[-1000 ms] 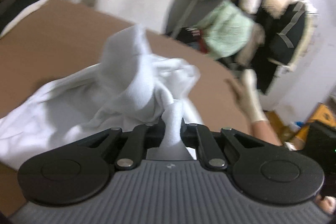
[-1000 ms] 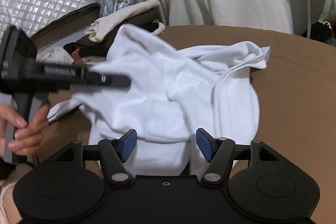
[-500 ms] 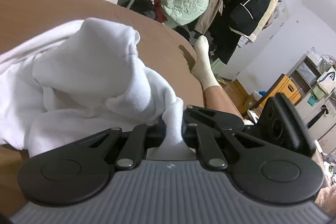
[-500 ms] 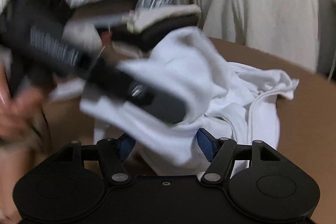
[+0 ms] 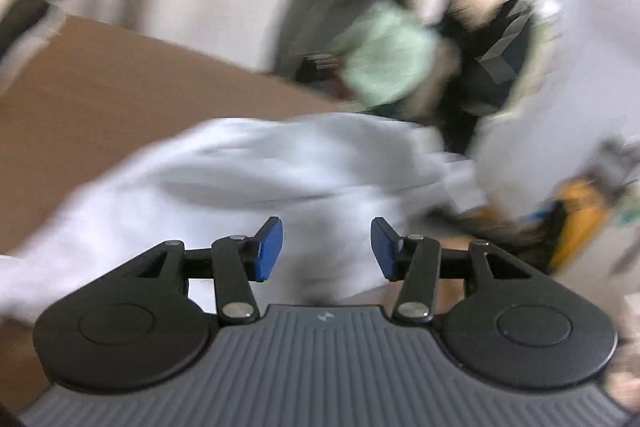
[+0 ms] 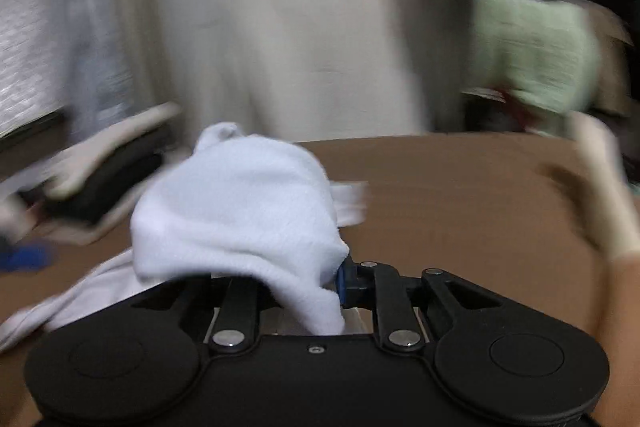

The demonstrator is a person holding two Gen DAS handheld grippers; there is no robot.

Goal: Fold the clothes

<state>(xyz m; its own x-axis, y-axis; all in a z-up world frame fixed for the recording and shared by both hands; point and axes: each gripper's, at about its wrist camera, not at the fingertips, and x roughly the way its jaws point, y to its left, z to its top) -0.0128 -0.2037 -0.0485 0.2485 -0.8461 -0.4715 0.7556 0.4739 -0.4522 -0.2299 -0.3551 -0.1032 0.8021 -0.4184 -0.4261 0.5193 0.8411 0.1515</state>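
A white garment [image 5: 248, 179] lies bunched on the brown surface [image 5: 120, 79]. In the left wrist view my left gripper [image 5: 326, 247] is open, its blue pads apart just above the cloth, holding nothing. In the right wrist view my right gripper [image 6: 316, 283] is shut on a fold of the white garment [image 6: 240, 203], which drapes over the left finger and hides it. The blue pad of the right finger shows against the cloth. Both views are blurred by motion.
A stack of folded dark and cream clothes [image 6: 108, 163] sits at the left of the brown surface [image 6: 460, 195]. Hanging clothes, among them a green jacket [image 5: 384, 63], fill the background. A foot in a white sock [image 6: 600, 187] rests at the right edge.
My left gripper has let go of the white garment and opened. My right gripper has closed on a fold of the garment. Both cameras swung quickly.
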